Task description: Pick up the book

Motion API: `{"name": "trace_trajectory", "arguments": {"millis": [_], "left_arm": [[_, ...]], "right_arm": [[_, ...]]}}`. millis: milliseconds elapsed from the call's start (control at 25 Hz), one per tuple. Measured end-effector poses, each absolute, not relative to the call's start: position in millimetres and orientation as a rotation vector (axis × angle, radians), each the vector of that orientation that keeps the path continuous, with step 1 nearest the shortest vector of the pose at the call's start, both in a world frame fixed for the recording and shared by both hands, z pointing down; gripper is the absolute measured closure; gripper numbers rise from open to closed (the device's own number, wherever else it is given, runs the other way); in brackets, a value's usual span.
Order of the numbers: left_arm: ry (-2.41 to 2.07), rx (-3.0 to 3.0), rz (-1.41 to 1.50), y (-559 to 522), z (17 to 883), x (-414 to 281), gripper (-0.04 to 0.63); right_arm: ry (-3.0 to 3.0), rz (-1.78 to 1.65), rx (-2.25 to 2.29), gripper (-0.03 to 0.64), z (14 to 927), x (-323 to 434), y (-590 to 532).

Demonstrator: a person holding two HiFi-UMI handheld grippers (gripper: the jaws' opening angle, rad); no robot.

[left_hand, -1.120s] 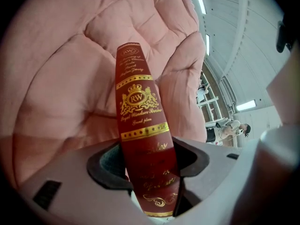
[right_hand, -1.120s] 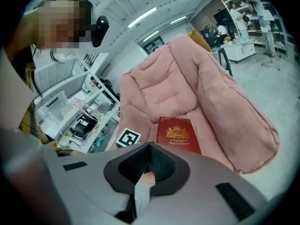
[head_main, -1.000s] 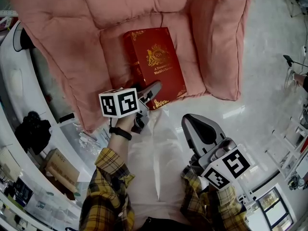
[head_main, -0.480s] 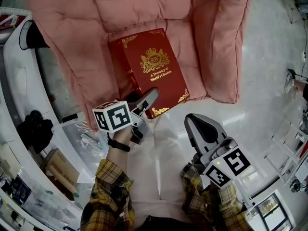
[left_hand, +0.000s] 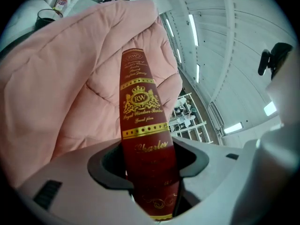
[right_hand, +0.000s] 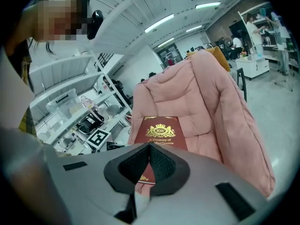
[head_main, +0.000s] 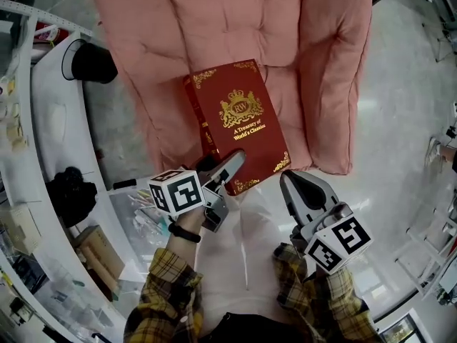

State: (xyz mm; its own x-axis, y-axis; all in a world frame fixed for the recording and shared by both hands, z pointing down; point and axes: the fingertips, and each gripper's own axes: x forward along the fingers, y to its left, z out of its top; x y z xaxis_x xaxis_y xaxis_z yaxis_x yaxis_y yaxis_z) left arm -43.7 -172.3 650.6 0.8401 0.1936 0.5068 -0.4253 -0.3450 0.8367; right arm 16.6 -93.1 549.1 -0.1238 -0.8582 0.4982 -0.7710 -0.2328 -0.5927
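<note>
Currently in your left tool: the book (head_main: 239,123); the left tool (head_main: 230,164) is clamped on its near left corner, at the spine end.
Left tool jaws: one sits on each side of the red spine (left_hand: 143,139), pressing it, with the gold lettering running away from you toward the cushion.
Book's place: on the seat of the pink chair (head_main: 214,27), front cover up, with the gold crest and title facing you. Its far edge points into the chair back and its near edge reaches the seat's front.
Book's contact: you cannot tell from these views whether the near end rests on the cushion or is clear of it.
Right tool: your right tool (head_main: 300,191) is closed and empty, its dark pads pressed together (right_hand: 149,161).
Right tool's place: just near and right of the book's near right corner, apart from it, above the pale floor (head_main: 400,120).
Marker cubes: one on each tool, the left cube (head_main: 177,191) near your wrist, the right cube (head_main: 339,243) over your plaid sleeve (head_main: 321,299).
Left of the chair: a white desk (head_main: 50,134) carrying a black cup (head_main: 89,61).
</note>
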Motion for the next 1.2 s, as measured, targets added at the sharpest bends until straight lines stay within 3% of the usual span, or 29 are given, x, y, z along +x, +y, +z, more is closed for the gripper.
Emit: {"name": "trace_trajectory", "arguments": {"millis": [520,1200], "left_arm": [[-0.227,1.874,0.580,-172,605,-32,0.341],[-0.215,1.881,0.450,-108,515,-28,0.351]], "right_arm": [[1.992,-1.011,-1.975,0.600,515,72,-105],[2.021,-0.844,-1.948,0.600,460,89,-44]]}}
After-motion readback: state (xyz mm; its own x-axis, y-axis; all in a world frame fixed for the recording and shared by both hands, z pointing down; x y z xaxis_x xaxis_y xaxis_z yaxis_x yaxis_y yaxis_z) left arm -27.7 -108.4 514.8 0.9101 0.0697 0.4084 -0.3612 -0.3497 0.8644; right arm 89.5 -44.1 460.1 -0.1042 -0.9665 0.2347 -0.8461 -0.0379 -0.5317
